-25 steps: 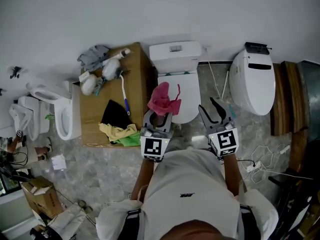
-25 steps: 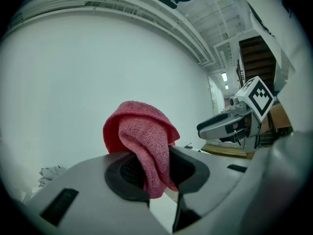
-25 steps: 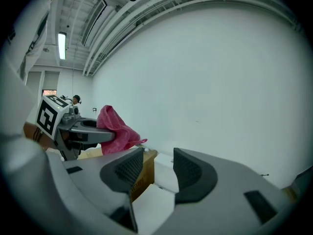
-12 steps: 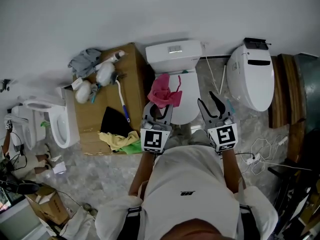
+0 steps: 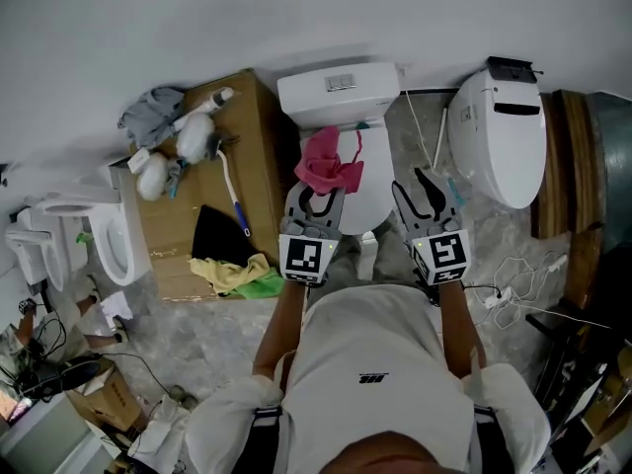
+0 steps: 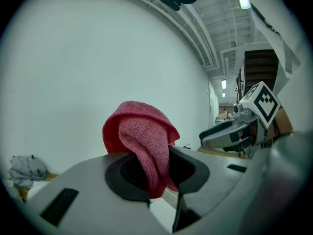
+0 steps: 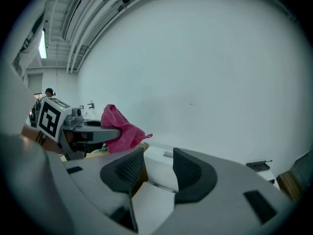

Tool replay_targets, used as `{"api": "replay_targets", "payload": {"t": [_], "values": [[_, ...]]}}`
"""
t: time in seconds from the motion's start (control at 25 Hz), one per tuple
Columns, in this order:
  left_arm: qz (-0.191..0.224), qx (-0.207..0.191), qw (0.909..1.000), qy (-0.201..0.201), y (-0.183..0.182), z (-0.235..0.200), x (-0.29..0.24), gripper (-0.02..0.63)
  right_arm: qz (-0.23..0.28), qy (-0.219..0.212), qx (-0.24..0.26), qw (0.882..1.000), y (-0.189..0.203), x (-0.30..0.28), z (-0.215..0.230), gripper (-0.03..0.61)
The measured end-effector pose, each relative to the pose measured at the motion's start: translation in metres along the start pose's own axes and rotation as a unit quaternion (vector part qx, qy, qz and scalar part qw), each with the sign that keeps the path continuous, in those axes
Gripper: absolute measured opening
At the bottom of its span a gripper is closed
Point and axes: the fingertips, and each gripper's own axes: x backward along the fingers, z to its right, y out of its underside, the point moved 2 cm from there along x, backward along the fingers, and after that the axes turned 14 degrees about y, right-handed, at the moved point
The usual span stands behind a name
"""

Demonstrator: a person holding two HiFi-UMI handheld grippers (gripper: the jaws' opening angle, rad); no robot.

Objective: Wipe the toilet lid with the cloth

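My left tongs (image 5: pixel 314 197) pinch the crumpled pink cloth (image 5: pixel 328 163) above the white oval toilet lid (image 5: pixel 367 194). My right tongs (image 5: pixel 423 196) gape empty just beside it.

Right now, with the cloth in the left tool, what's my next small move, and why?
Probably lower the left tool until the cloth meets the lid: the tool grips the cloth, which seems to hang above the lid.

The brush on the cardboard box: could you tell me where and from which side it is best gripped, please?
Probably mid-handle on the brush, from above with jaws across the shaft. It lies flat on the box; the handle is thin, straight and clear there, while its head end sits among clutter.
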Motion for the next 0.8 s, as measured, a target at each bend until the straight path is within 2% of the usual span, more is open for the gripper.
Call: {"api": "replay_targets", "payload": {"t": [0.48, 0.8], "values": [[-0.066, 0.035, 0.9972, -0.008, 0.077, -0.008, -0.085, 0.109, -0.076, -0.05, -0.025, 0.996, 0.067, -0.073, 0.051, 0.194], [-0.109, 0.059, 0.9922, -0.006, 0.134, -0.004, -0.14, 0.109, -0.112, -0.085, 0.001, 0.99, 0.113, -0.113, 0.084, 0.192]]}}
